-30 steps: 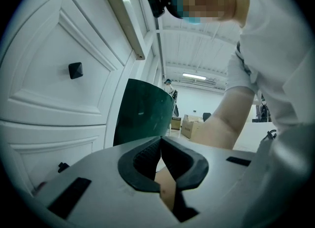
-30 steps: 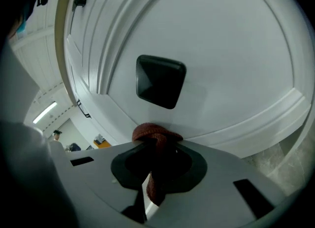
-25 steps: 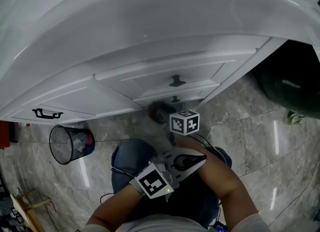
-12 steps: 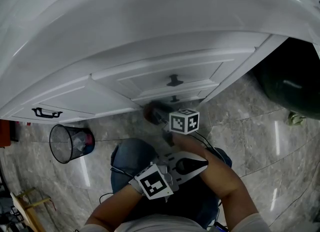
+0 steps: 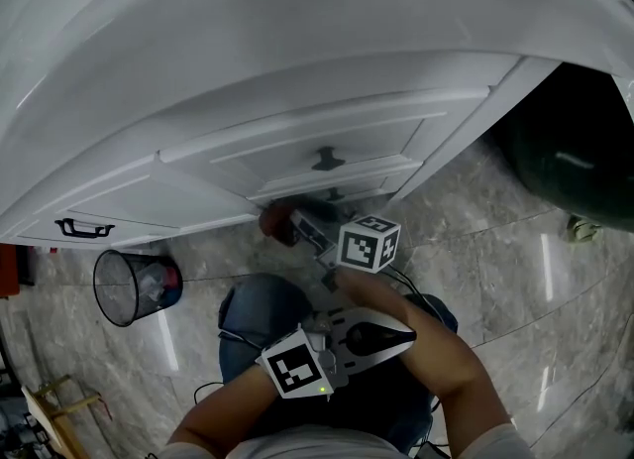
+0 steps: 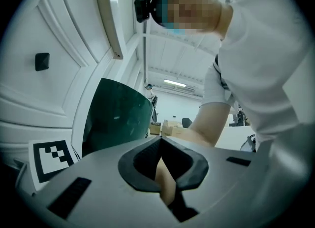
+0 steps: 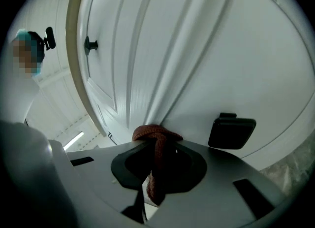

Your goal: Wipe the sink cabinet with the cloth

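Only the right gripper view shows the cloth point(image 7: 153, 134) clamped in the right gripper point(image 7: 157, 148), pressed to the cabinet point(image 7: 206, 49) with a dark knob point(image 7: 231, 131) just right of the jaws. The head view gives a reddish blur. The left gripper point(image 6: 160, 141), closed and empty, points at the outstretched right forearm point(image 5: 436, 348).

We see a mesh bin point(image 5: 137, 286) on the grey marble floor point(image 5: 495, 269) at its left side, and a dark green container point(image 5: 570, 165) at the right side.
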Available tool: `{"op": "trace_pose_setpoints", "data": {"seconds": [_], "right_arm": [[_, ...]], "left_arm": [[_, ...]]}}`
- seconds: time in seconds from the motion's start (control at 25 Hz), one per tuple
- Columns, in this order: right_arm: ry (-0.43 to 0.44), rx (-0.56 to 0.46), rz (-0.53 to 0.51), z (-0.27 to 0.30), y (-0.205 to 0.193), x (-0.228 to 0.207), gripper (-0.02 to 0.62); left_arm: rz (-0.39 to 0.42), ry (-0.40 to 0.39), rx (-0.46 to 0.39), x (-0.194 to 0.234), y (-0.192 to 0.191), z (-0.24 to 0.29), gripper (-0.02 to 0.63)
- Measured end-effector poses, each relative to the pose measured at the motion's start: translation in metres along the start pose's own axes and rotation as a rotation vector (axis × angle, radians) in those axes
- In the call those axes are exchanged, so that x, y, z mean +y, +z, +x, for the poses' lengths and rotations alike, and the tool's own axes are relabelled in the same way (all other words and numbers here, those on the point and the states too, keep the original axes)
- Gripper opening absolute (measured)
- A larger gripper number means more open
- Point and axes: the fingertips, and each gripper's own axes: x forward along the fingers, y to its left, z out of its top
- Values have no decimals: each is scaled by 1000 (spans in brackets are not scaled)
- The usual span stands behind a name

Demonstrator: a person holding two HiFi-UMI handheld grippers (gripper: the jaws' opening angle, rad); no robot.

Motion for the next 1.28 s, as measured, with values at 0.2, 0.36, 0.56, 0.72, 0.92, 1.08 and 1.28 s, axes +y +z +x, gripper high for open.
{"op": "trace_pose_setpoints", "data": {"seconds": [0.2,0.36,0.56,0.72,0.92,1.08,1.28], "right_arm": [[-26,-52,16,-12,15,0,51],[-44,-107,85,-26,27,-2,51],[-102,-179,130,-49,47,-13,51],[-147,-269,228,-72,62,-27,51],[-250,-400,326,-111,81,-54,51],[-323,-459,350,-136,91,-70,51],[-323,-462,305,-137,98,-67,51]], "left_arm": [[23,-14,-17,-5,5,3,11],[13,-24,-53,-10,11,5,11],[21,-34,-68,-15,15,13,11],[16,-30,-39,-17,10,19,11],[25,-24,-8,-21,3,27,11],[20,-10,2,-20,3,23,11],[13,3,2,-19,2,22,11]]}}
